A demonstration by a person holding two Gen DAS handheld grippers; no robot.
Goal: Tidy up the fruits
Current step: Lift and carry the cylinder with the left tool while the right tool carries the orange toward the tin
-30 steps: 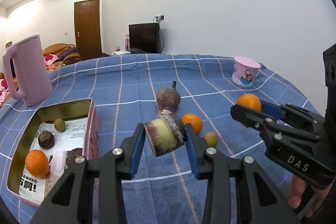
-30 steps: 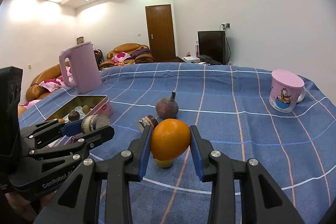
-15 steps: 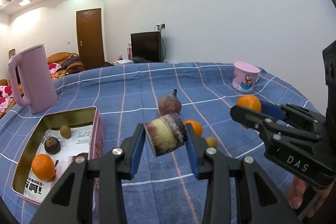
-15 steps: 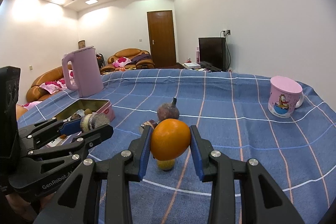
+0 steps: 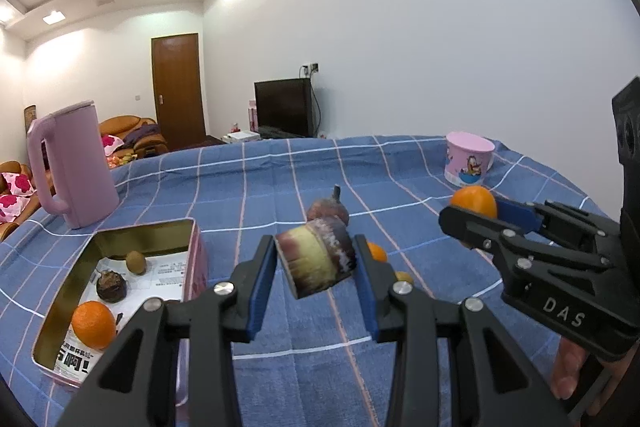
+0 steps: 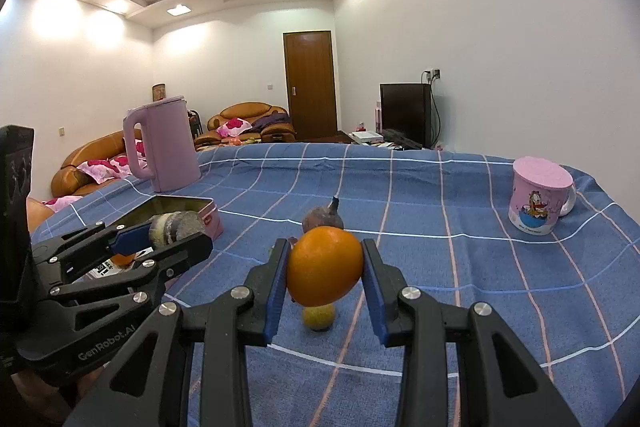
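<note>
White walls and a brown wooden door (image 6: 310, 85) stood behind a big table under a blue cloth with white and pink checks (image 5: 256, 183).

At the table's left side, at about nine o'clock in the left wrist view, sat an open pink metal tin with a gold inside (image 5: 191, 239). It held a round orange fruit (image 5: 93, 324), a dark brown bumpy fruit (image 5: 111, 285) and a small round brown fruit (image 5: 135, 262), all lying on printed paper. Behind the tin, at about ten o'clock, a tall pink kettle with a handle (image 5: 78, 165) stood upright.

The left gripper (image 5: 316, 265) was held up above the cloth, just right of the tin. Its blue pads squeezed a short cut chunk of purple and yellow sugarcane (image 5: 316, 261) from both sides.

The right gripper (image 6: 325, 269) was also up in the air. Its blue pads pinched a big smooth orange (image 6: 325, 267) tight between them. In the left wrist view this gripper showed at three o'clock, near the left one but apart from it.

On the cloth past both grippers, at twelve o'clock, lay a dark purple fruit with a little stem (image 6: 323, 218). A small yellow round fruit (image 6: 318, 317) lay on the cloth under the held orange. A small orange fruit (image 5: 377, 251) peeked out behind the left gripper's right finger.

Far off at two o'clock in the right wrist view, a pink mug with a cartoon cat and a pink lid (image 6: 540, 195) stood near the table's edge.
</note>
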